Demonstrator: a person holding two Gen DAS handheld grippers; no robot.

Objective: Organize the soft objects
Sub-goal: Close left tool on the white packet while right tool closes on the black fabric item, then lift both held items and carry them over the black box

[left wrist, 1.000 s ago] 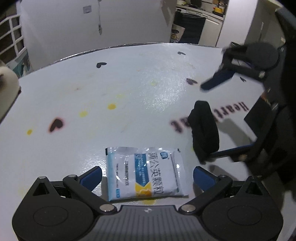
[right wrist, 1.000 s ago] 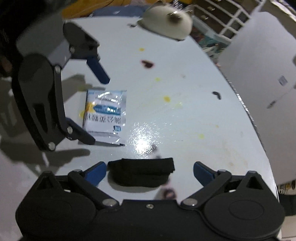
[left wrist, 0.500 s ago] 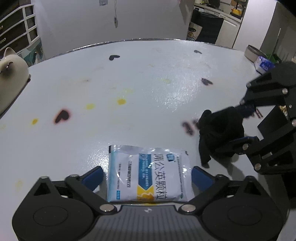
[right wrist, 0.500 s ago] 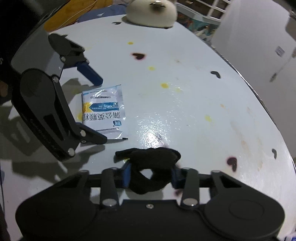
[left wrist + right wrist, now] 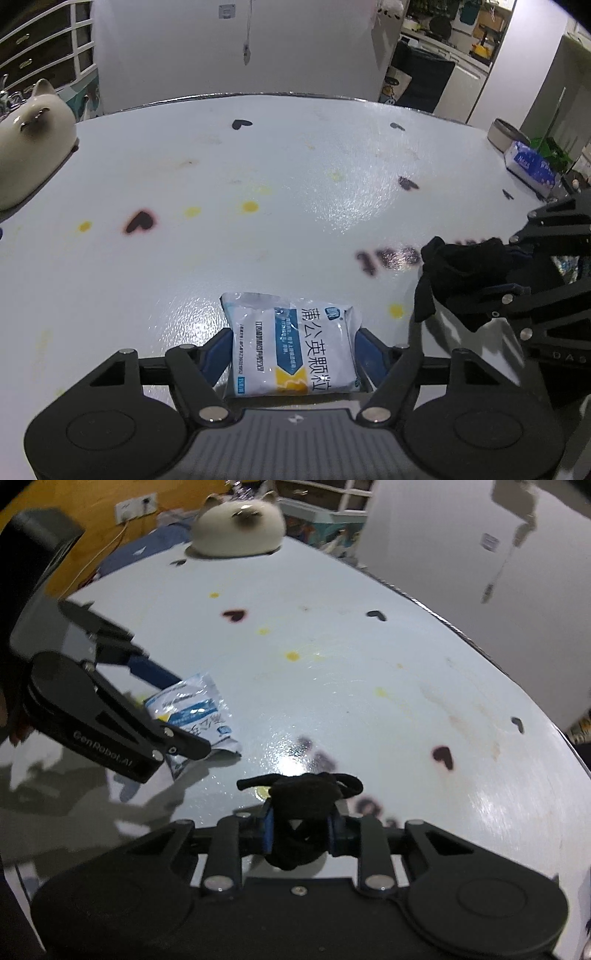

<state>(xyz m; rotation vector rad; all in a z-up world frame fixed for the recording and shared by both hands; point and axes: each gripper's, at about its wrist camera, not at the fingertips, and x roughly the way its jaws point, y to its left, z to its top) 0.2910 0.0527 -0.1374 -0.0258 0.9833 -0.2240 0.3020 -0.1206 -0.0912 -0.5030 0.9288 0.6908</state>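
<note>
A white and blue sachet (image 5: 288, 332) lies on the white table (image 5: 295, 166) between the blue pads of my left gripper (image 5: 293, 363). The jaws are closing, both pads press its side edges, and the foil bulges. In the right wrist view the same sachet (image 5: 201, 705) sits crumpled inside the left gripper (image 5: 186, 714). A black cloth (image 5: 306, 794), bunched up, is pinched between the pads of my right gripper (image 5: 299, 830), whose jaws are still closing. From the left wrist view the cloth (image 5: 461, 266) hangs from the right gripper (image 5: 506, 266) just above the table.
A cream cat-shaped ornament (image 5: 26, 147) stands at the table's far left edge, also in the right wrist view as the ornament (image 5: 238, 528). A blue tissue pack (image 5: 530, 166) and a round tin (image 5: 504, 134) sit at the far right. Heart and dot marks cover the tabletop.
My right gripper went from wide open around the black cloth to pinching it and raised it slightly. My left jaws narrowed until the pads met the sachet, which now bulges.
</note>
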